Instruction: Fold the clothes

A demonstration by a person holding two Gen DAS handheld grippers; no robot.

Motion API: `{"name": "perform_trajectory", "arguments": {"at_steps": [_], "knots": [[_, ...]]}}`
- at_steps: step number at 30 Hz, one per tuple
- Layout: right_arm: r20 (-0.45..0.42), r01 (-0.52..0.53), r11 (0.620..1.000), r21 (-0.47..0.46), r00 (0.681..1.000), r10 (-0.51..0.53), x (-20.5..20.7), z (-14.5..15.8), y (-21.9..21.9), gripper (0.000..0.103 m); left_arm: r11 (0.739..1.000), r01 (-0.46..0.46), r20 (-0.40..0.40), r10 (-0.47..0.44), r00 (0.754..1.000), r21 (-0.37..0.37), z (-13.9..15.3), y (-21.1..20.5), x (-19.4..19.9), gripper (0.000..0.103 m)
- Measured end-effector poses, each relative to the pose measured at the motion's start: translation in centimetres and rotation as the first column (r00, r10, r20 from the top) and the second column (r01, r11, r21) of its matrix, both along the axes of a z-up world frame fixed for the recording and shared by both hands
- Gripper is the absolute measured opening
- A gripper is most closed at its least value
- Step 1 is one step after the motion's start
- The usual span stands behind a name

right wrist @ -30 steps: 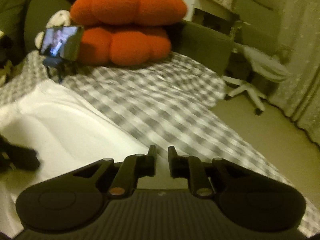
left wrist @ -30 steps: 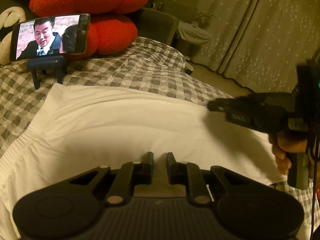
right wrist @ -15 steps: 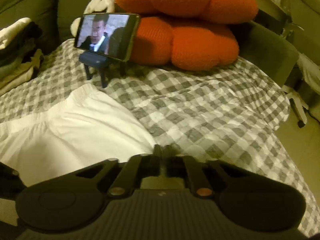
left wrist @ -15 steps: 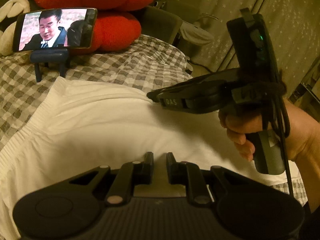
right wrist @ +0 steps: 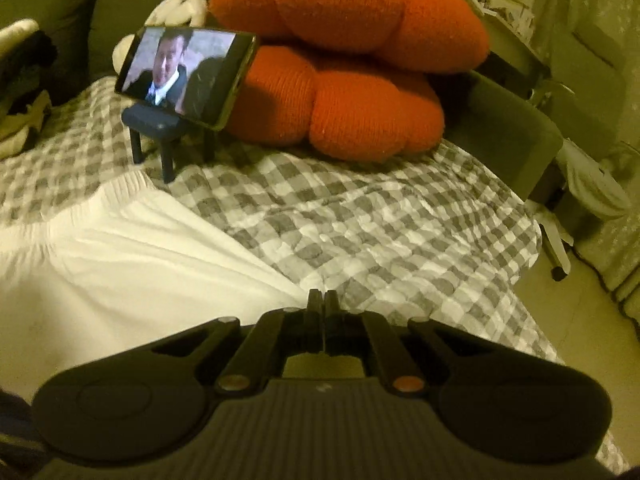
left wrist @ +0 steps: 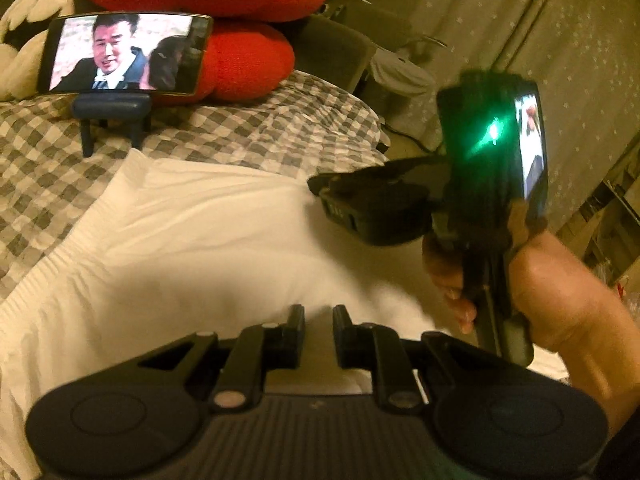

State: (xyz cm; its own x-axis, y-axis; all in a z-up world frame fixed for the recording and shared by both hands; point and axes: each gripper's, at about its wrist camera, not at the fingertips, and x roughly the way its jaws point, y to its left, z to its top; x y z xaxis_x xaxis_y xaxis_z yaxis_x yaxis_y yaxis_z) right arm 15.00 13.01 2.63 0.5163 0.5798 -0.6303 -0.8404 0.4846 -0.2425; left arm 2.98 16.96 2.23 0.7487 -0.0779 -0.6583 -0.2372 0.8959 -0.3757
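A white garment [left wrist: 192, 240] with a ribbed waistband lies spread on the checked bedcover [left wrist: 260, 128]. My left gripper [left wrist: 318, 320] sits low over its near part, jaws a narrow gap apart, with cloth showing behind the gap and nothing pressed between the pads. My right gripper [right wrist: 320, 300] is shut at the white garment's [right wrist: 120, 264] right edge, where the cloth draws to a point between its fingertips. In the left wrist view the right gripper [left wrist: 318, 186] reaches in from the right, held by a hand [left wrist: 560, 300].
A phone [left wrist: 124, 54] playing a video stands on a small dark stand [left wrist: 112, 112] at the head of the bed, in front of red cushions [left wrist: 224, 8]. Right of the bed are a chair [right wrist: 560, 208], bare floor and curtains [left wrist: 540, 40].
My right gripper came in leftward to the garment's right edge and its jaws closed there. My left gripper stayed put with the same narrow gap.
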Motion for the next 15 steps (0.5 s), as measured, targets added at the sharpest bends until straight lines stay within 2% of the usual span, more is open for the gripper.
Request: {"name": "perform_trajectory", "arguments": {"at_steps": [5,8,11,15], "knots": [[0.051,0.095,0.992,0.084,0.994,-0.100,0.1,1.0,-0.4,0.001,0.998,-0.044,-0.001,0.044,0.999,-0.038,0.0,1.5,-0.3,0.016],[0.005,0.127,0.985,0.116,0.992,-0.128,0.5,1.5,-2.0,0.002,0.996,-0.074,0.002,0.074,0.997,-0.043,0.1,2.5,-0.6,0.022],[-0.064,0.151,0.979,0.140,0.988,-0.143,0.7,2.0,-4.3,0.010,0.994,-0.108,-0.002,0.108,0.994,-0.031,-0.1,3.3,-0.4,0.023],[-0.098,0.171,0.979,0.108,0.982,-0.161,0.9,2.0,-6.1,0.010,0.990,-0.132,-0.010,0.131,0.991,-0.055,-0.2,4.0,-0.5,0.023]]}}
